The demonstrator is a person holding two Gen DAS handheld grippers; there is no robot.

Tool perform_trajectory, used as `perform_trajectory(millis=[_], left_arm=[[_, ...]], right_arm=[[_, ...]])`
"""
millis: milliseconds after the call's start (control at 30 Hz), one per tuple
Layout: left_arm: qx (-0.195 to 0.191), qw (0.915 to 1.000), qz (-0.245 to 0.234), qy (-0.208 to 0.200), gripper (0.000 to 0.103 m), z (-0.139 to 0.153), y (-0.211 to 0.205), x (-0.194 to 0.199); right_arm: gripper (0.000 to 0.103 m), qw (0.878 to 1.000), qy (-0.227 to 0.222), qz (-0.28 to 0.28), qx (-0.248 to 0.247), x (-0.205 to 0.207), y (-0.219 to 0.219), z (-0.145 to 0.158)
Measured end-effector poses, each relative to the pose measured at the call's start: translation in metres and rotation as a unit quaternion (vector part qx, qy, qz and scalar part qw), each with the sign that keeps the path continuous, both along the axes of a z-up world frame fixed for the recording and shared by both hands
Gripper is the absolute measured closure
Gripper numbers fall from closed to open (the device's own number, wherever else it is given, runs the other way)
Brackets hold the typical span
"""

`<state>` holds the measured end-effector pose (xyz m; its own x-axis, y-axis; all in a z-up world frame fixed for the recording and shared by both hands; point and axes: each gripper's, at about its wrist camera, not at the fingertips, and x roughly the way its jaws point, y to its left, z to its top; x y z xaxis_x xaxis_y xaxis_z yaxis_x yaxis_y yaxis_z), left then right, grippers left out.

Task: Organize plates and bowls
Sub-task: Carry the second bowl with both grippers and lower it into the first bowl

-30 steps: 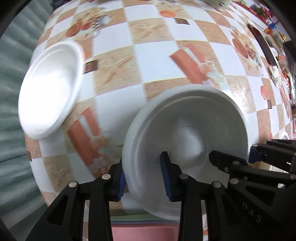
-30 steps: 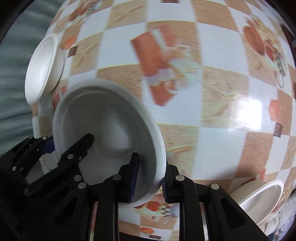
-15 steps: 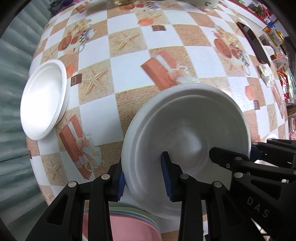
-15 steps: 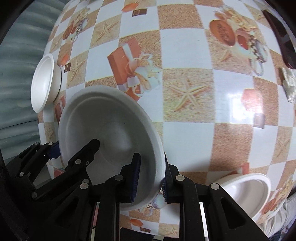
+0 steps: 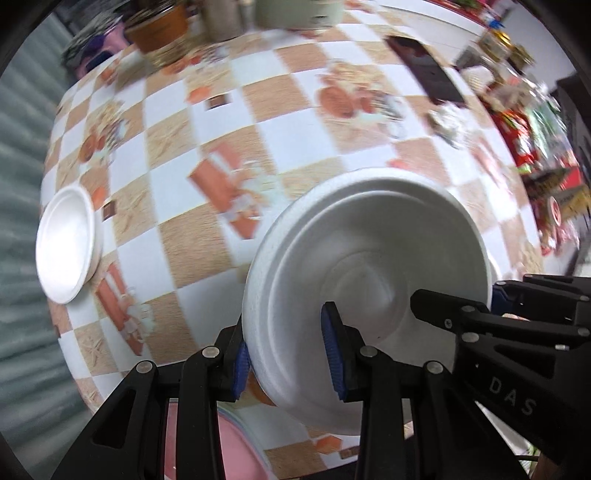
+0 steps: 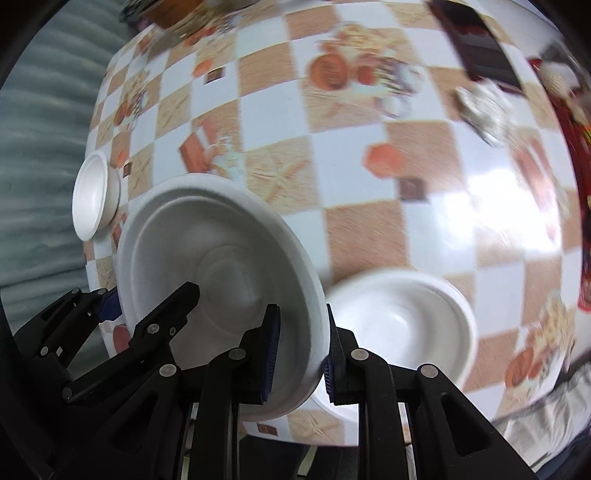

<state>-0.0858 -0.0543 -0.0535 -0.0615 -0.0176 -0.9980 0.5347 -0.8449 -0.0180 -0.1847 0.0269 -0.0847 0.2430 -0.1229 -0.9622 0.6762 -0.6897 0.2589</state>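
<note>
A white foam bowl (image 5: pixel 369 266) is held above the checkered table by both grippers. My left gripper (image 5: pixel 288 362) is shut on its left rim, and my right gripper (image 6: pixel 301 350) is shut on its right rim; the bowl also shows in the right wrist view (image 6: pixel 218 266). A second white bowl (image 5: pixel 68 251) sits at the table's left edge, also in the right wrist view (image 6: pixel 94 195). A third white bowl (image 6: pixel 402 325) sits on the table right of my right gripper. A pink plate stack (image 5: pixel 207 443) lies below my left gripper.
The tablecloth (image 5: pixel 258 147) has orange and white squares. A brown pot (image 5: pixel 159 22) and pale containers (image 5: pixel 295 13) stand at the far edge. A dark flat object (image 5: pixel 424 70) and colourful packets (image 5: pixel 524 140) crowd the right side. A grey curtain (image 5: pixel 18 184) hangs left.
Both grippers have lifted the held bowl higher and tilted back, so more of the far table shows. The third bowl at the right has come further into the right wrist view.
</note>
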Motion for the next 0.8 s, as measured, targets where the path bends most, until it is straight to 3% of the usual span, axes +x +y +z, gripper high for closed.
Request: perform_trajectory(millis=[433, 700, 800], left_arm=[[0.022, 0.9936, -0.110, 0.002, 0.066, 0.002, 0.074, -0.048], [0.037, 0.9911, -0.127, -0.009, 0.065, -0.015, 0.086, -0.055], [0.037, 0.9905, -0.131, -0.015, 0.056, -0.020, 0.087, -0.055]], right_arm=[[0.079, 0.994, -0.008, -0.108, 0.022, -0.018, 0.086, -0.002], [0.079, 0.991, -0.003, -0.128, 0.035, -0.022, 0.101, -0.008], [0.079, 0.990, -0.007, -0.133, 0.036, -0.023, 0.103, -0.012]])
